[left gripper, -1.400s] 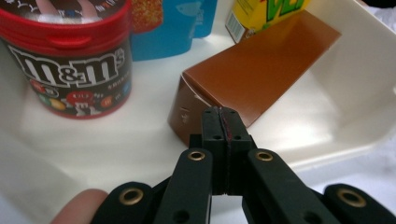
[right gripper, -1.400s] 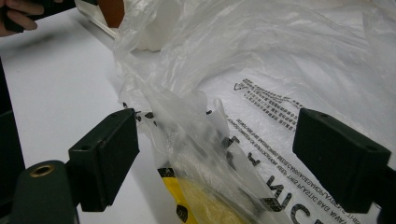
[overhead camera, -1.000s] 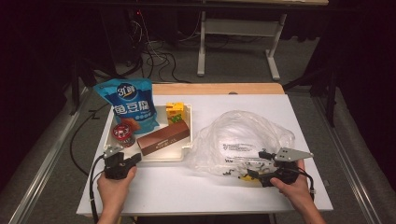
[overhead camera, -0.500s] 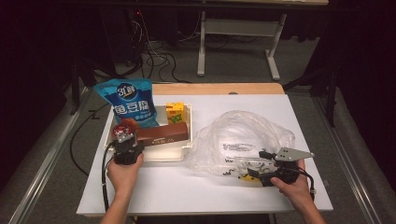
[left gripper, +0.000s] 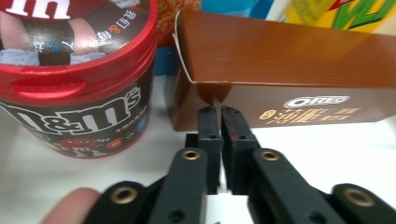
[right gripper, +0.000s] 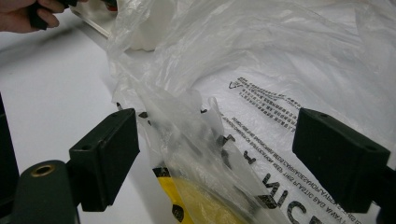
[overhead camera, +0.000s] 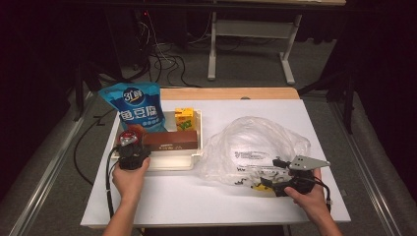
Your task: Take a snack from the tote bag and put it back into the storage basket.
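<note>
Since the earlier frame, we have brought the left gripper [overhead camera: 132,153] forward to the white tray [overhead camera: 169,162]; its jaws, all but clenched on nothing, have just been parting slightly at the near end of the brown Oreo box [left gripper: 280,77] beside the M&M's tub [left gripper: 77,79]. The approach step appears current; next, we should widen the jaws around the box. Our right gripper [right gripper: 215,154] stands released around the clear plastic bag [right gripper: 261,74] edge.
</note>
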`<state>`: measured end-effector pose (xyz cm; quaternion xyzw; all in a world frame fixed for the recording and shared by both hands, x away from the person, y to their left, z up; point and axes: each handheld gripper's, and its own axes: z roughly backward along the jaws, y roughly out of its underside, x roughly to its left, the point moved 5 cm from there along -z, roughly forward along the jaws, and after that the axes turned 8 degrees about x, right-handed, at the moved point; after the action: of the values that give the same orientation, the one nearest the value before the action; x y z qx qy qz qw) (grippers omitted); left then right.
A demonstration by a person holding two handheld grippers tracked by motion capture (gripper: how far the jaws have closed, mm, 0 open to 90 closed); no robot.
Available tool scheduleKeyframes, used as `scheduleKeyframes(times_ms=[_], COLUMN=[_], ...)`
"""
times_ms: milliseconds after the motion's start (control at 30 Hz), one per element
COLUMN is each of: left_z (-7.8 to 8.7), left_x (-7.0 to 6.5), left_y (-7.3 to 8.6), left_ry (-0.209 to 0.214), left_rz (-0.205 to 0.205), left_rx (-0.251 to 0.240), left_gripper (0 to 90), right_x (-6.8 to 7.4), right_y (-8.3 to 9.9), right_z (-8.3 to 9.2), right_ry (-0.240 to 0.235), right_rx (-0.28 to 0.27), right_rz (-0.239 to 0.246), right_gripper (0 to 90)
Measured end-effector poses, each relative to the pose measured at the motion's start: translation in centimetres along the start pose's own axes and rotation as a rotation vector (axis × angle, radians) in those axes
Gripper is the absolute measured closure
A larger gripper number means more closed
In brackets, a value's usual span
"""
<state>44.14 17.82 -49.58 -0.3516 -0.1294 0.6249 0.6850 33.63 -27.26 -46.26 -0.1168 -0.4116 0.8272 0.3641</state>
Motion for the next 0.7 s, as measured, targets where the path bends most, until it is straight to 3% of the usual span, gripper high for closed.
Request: scheduleKeyframes(times_ms=[100,200,267,433,500,567,700], left_z=[1.1,2.4,3.3,4.3,4.7,5.1,5.8], left_x=[-0.2,-0.5,-1.1,-2.2,-2.3,-2.3,-2.5], left_y=[0.0,0.1,0.2,0.8,1.2,1.7,2.4], left_ry=[0.027,0.057,0.109,0.165,0.219,0.244,0.261], left_rz=[-0.041,-0.074,-0.113,-0.25,-0.275,-0.288,-0.325], left_rx=[-0.03,-0.064,-0.077,-0.063,-0.057,-0.076,-0.07], left_gripper=[78.2,66.2,52.3,10.3,2.9,0.5,0.5], right_x=[-0.1,-0.1,-0.1,-0.2,-0.2,-0.3,-0.7], right_y=[0.0,0.2,0.2,0.2,0.3,0.4,0.7], right_z=[0.0,0.0,0.0,0.1,0.3,0.4,0.8], right_ry=[0.008,0.013,0.016,0.027,0.028,0.035,0.055], right_rx=[-0.003,-0.001,0.001,-0.006,-0.013,-0.012,-0.011], right_rz=[-0.009,-0.012,-0.018,-0.026,-0.031,-0.033,-0.052], right_gripper=[14.8,14.8,14.8,14.7,14.6,14.6,14.7])
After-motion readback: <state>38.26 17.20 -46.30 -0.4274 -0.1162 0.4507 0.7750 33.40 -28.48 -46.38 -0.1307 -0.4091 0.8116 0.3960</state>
